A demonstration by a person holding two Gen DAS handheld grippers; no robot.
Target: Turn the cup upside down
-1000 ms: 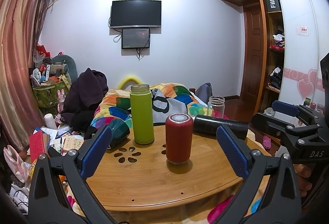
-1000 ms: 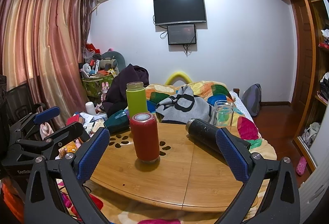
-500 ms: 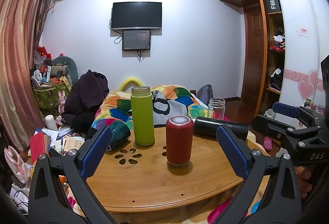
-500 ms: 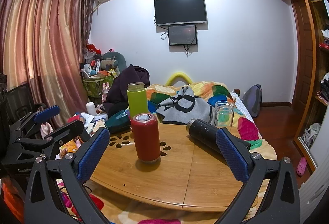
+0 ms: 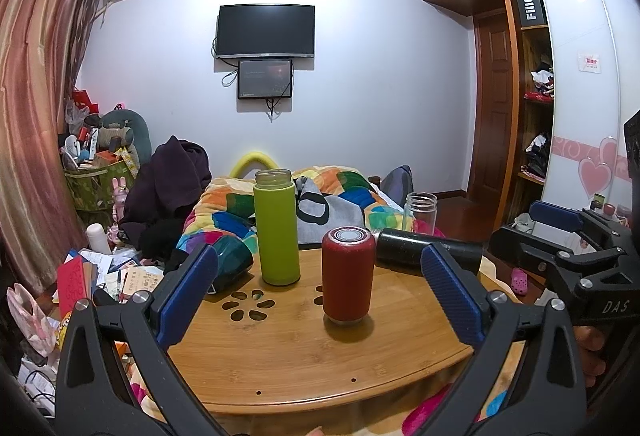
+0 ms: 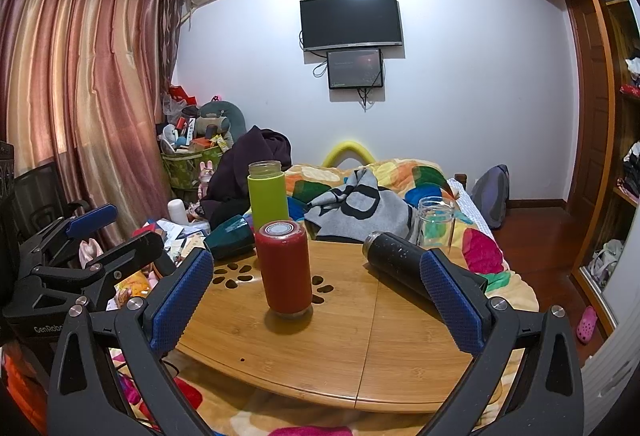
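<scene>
While spread wide and holding nothing, left gripper (image 5: 318, 290) and right gripper (image 6: 316, 294) both hovering at the near edge of the round bamboo table (image 5: 304, 348). Just beyond, red cup (image 5: 347, 275) upright near the middle. Further back, green bottle (image 5: 277, 232) upright, teal cup (image 5: 229, 265) on its side, black flask (image 6: 404, 265) lying down, glass jar (image 6: 435, 222) at the far edge.

White letters "FiiO" are showing on a black box (image 5: 531, 7) high in the wooden wardrobe; "DAS" is showing on the right black tongs (image 5: 560, 232), "GenRobo" on the left black tongs (image 6: 100, 236).
</scene>
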